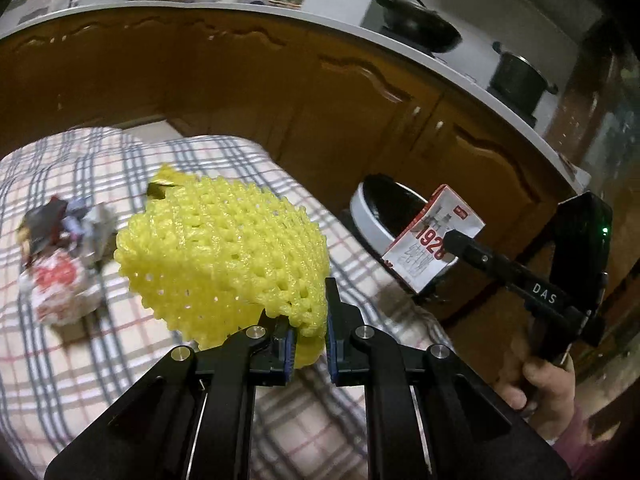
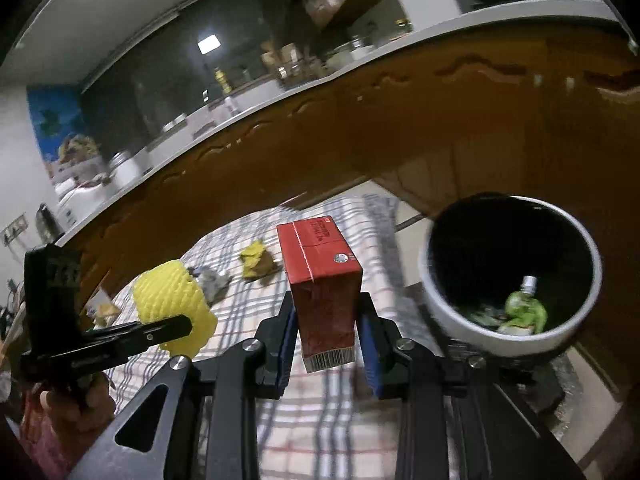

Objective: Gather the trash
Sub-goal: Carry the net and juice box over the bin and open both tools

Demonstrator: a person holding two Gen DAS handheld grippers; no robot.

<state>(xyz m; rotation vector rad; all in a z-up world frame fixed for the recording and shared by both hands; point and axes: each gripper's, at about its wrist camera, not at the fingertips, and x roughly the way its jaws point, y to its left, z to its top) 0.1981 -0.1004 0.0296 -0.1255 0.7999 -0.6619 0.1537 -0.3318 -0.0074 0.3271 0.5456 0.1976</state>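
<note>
My left gripper (image 1: 310, 320) is shut on the lower edge of a yellow foam fruit net (image 1: 224, 248), held up over the plaid tablecloth (image 1: 100, 360). My right gripper (image 2: 326, 344) is shut on a red and white drink carton (image 2: 324, 280), which stands upright between the blue pads. In the left wrist view the right gripper (image 1: 438, 264) carries the carton (image 1: 434, 240) in front of a white trash bin (image 1: 366, 220). The right wrist view shows the bin (image 2: 480, 336) to the right, lined in black, with a green pouch (image 2: 524, 308) inside. The left gripper (image 2: 186, 326) with the net (image 2: 172, 304) is on that view's left.
Crumpled wrappers (image 1: 68, 236) and a red and white bag (image 1: 60, 284) lie on the cloth. A yellow wrapper (image 2: 256, 264) and grey paper (image 2: 212, 282) lie farther back. Brown kitchen cabinets (image 1: 280, 92) with a counter, a wok (image 1: 420, 24) and a pot (image 1: 518, 76) stand behind.
</note>
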